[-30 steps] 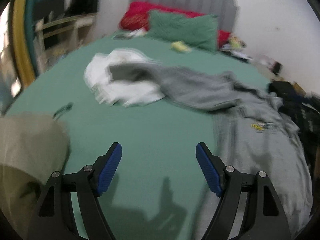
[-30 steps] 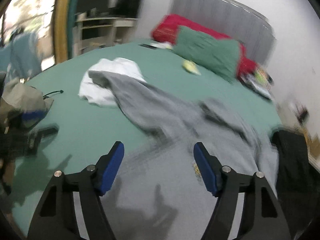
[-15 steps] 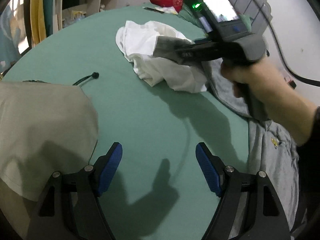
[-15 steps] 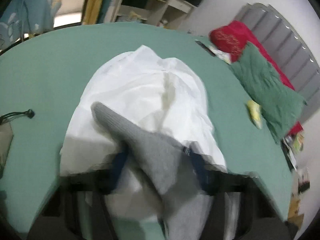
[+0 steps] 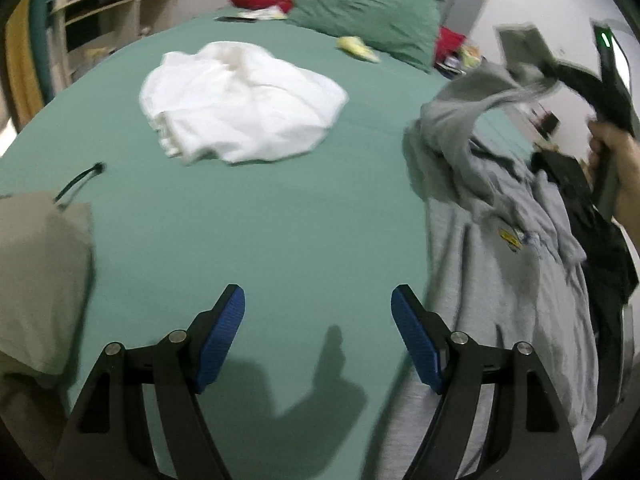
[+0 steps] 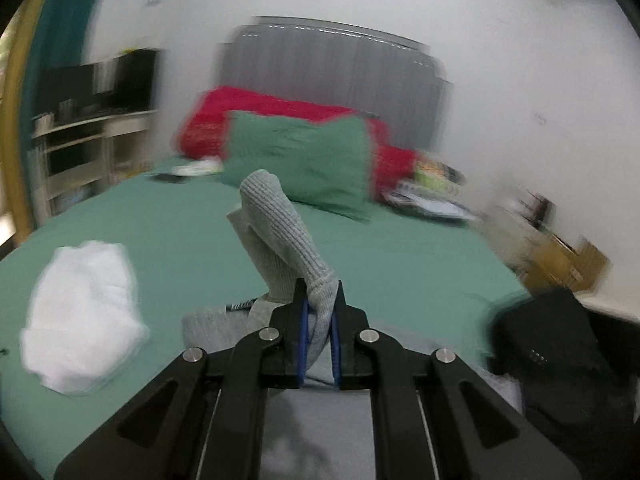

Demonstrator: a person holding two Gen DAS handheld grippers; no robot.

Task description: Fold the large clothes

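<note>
1. Your left gripper (image 5: 318, 336) hangs over the bare green bedsheet (image 5: 256, 232), its blue-padded jaws spread wide with nothing between them.
2. Your right gripper (image 6: 319, 322) has its jaws pressed together, pinching the ribbed cuff of the grey knit sweatshirt (image 6: 294, 240), and lifts that sleeve clear of the bed.
3. The rest of the grey sweatshirt (image 5: 504, 280) lies rumpled on the sheet to your right, touching a heap of black clothing (image 5: 604, 252) at the bed's edge.
4. A beige cloth (image 5: 40, 280) sits at your near left.
5. Mid-bed, well apart from the sweatshirt, lies a crumpled white garment (image 5: 240, 100).
6. Farther off, a green pillow (image 6: 300, 160) leans on a red pillow (image 6: 248, 116) before the grey padded headboard (image 6: 332, 76).
7. A pale shelf unit (image 6: 80, 148) stands against the white wall (image 6: 520, 60) at the left.
</note>
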